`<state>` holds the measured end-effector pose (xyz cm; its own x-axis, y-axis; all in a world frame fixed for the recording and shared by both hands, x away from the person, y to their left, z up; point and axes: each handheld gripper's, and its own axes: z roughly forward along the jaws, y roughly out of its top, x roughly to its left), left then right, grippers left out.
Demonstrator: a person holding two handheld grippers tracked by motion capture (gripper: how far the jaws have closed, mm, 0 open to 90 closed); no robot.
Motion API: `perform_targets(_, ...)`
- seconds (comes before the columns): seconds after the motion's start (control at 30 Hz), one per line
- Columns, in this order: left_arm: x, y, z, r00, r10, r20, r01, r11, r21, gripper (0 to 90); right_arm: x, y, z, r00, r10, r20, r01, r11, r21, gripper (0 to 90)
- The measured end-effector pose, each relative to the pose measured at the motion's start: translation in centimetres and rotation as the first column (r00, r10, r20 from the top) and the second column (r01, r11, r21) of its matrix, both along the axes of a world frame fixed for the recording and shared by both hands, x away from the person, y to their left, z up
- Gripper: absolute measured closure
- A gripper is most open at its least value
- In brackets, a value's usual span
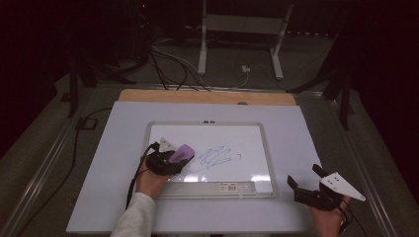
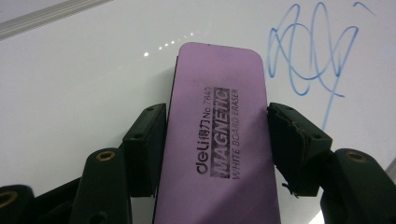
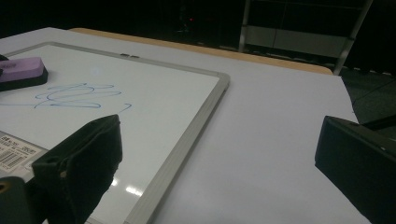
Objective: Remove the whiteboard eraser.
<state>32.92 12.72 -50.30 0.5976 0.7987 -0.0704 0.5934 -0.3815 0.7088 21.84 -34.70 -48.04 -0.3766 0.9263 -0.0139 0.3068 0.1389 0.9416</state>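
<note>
Flat on the whiteboard (image 1: 247,143), a purple eraser (image 2: 217,140) is clamped across its width by the left gripper (image 2: 217,144) fingers, its long axis pointing toward two o'clock at blue scribbles (image 1: 213,159); right gripper (image 1: 307,177) fingers gape wide.

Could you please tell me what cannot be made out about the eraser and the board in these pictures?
- Underside of the purple eraser: left gripper view, hidden by its own body, so contact with the whiteboard is uncertain.
- Eraser's near end: cut off by the bottom edge.
- Label on the frame: high view, print too small.
- Blue scribble: unreadable anywhere.

eraser (image 2: 217,144) near end cut off, label (image 3: 14,154) print unreadable
</note>
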Motion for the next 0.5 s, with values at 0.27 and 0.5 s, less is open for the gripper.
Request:
perform_targets(0.27, -0.7, -1.8, -0.2, 0.9984, -0.057, 0.000, 0.057, 0.9982, -0.019, 41.5, 0.1, 0.2, 0.0, 1.0000, 0.004, 0.000, -0.004, 1.000, -0.004, 0.9)
perform_targets(0.5, -1.2, -2.9, -0.1, 0.9898, -0.143, -0.007, 0.142, 0.9894, -0.028, 41.5, 0.1, 0.2, 0.0, 1.0000, 0.005, 0.000, -0.005, 1.000, -0.001, 1.0)
